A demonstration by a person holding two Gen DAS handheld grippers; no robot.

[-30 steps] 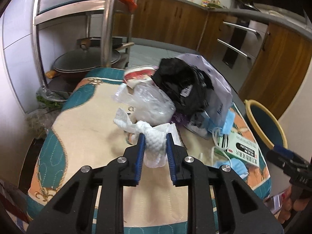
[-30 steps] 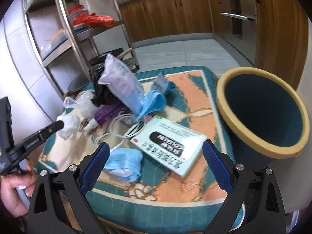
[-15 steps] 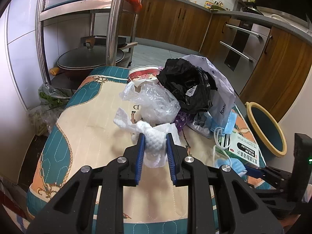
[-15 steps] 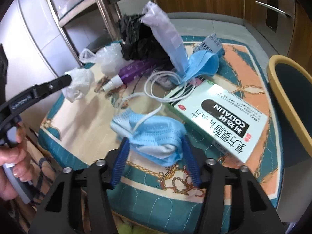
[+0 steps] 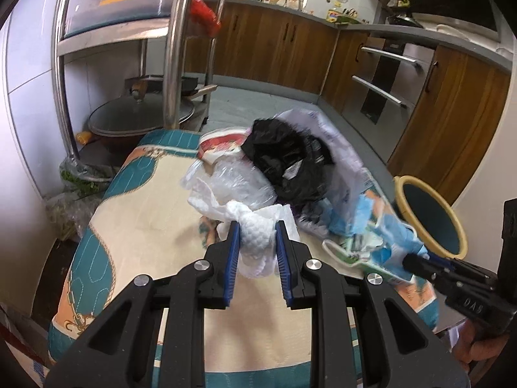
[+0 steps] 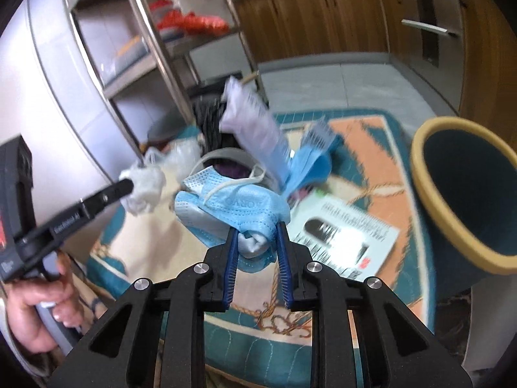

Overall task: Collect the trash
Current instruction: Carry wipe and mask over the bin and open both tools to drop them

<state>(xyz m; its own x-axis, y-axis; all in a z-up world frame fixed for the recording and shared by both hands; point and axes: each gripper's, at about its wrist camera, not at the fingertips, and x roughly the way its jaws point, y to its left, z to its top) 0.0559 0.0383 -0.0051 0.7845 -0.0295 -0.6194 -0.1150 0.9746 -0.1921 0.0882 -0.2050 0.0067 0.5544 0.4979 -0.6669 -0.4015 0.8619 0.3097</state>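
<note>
Right wrist view: my right gripper (image 6: 256, 245) jaws, apart a second ago, now clamp the blue mask (image 6: 236, 213), seemingly lifted binward, while my left gripper (image 5: 257, 242) jaws stay clamped on the tissue (image 5: 255, 236).

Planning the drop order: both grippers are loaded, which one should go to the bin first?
Right. The right gripper, shut on the mask, has the bin open just to its right. The left gripper, shut on the tissue, sits farther from the bin, with the pile between.
</note>
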